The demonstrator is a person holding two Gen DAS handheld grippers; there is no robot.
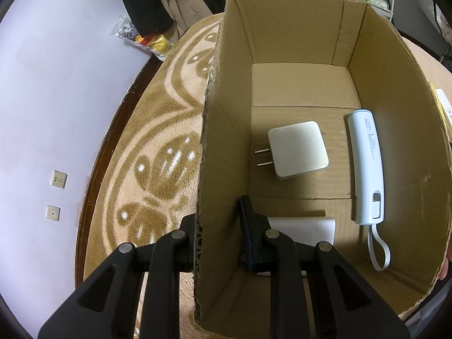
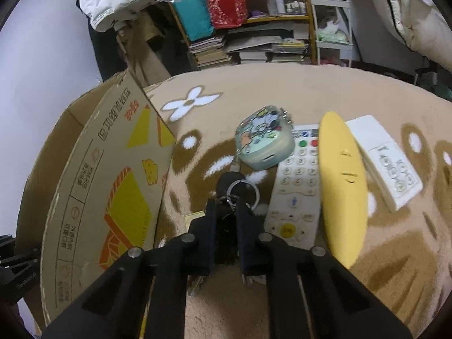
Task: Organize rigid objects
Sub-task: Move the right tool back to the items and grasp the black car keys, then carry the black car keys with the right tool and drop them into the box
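Rigid objects partly sorted into the cardboard box (image 1: 226,130)

Inside the box a white plug adapter (image 1: 298,149) lies flat mid-floor, prongs toward the left wall; a white power bank (image 1: 367,166) lies along the right wall. Outside, right of the box, on the carpet: a black key bunch (image 2: 230,197) nearest it, then a cartoon-printed case (image 2: 261,141), a white remote (image 2: 296,186), a yellow oval case (image 2: 341,186), a white remote with round buttons (image 2: 387,161) farthest.

My way into the cardboard box (image 1: 296,36) stays open at its far end; charger (image 1: 298,149) and power bank (image 1: 367,166) crowd the floor
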